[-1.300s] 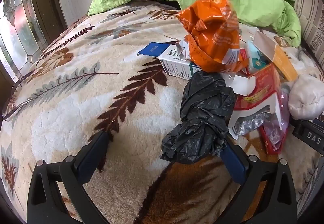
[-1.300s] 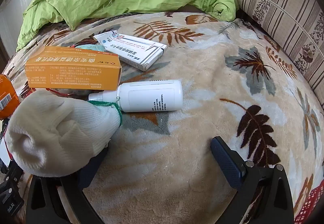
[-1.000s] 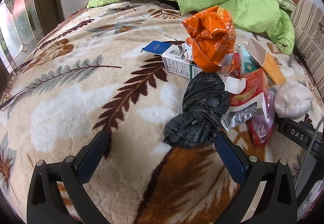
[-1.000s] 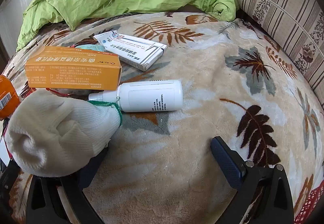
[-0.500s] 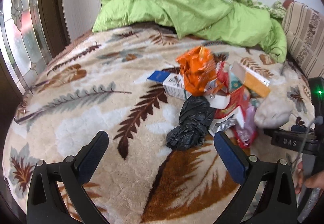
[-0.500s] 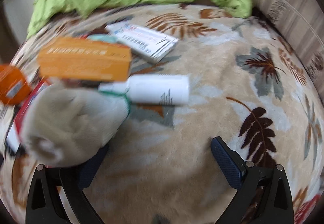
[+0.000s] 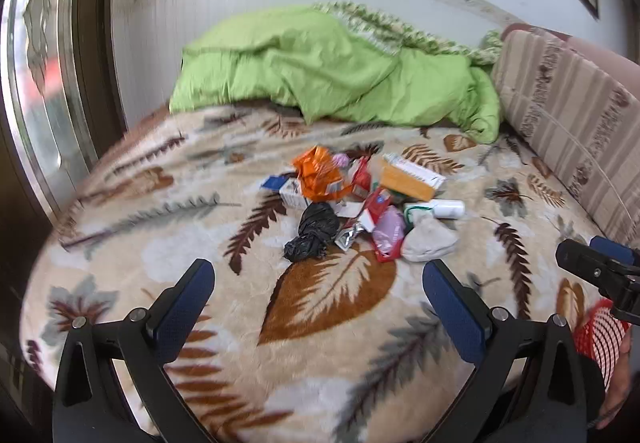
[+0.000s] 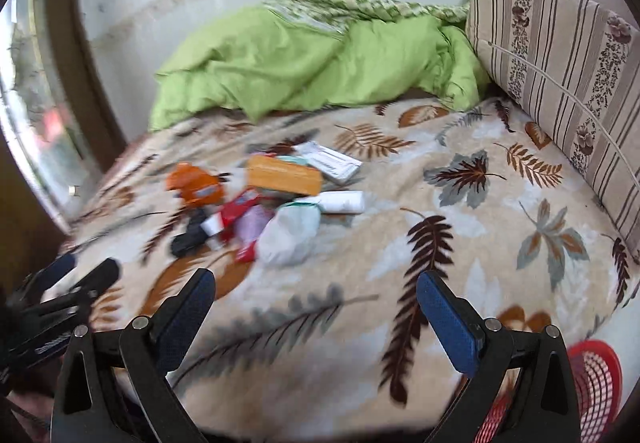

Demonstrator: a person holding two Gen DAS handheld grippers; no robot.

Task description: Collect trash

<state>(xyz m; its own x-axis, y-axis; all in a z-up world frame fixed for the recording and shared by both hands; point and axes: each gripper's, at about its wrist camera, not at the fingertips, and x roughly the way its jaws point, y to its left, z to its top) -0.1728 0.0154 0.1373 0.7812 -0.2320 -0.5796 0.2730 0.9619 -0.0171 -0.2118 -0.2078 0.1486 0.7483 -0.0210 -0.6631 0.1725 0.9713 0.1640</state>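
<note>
Only from the left wrist is the black bag seen sharply, at the trash pile's near edge on the leaf-patterned blanket; left gripper and right gripper are held wide apart, empty, short of the pile.

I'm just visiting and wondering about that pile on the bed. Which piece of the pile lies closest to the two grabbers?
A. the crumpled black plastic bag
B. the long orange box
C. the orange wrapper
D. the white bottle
A: in the left wrist view the crumpled black plastic bag sits at the near edge of the pile, while the white bottle, long orange box and orange wrapper lie farther back.
</note>
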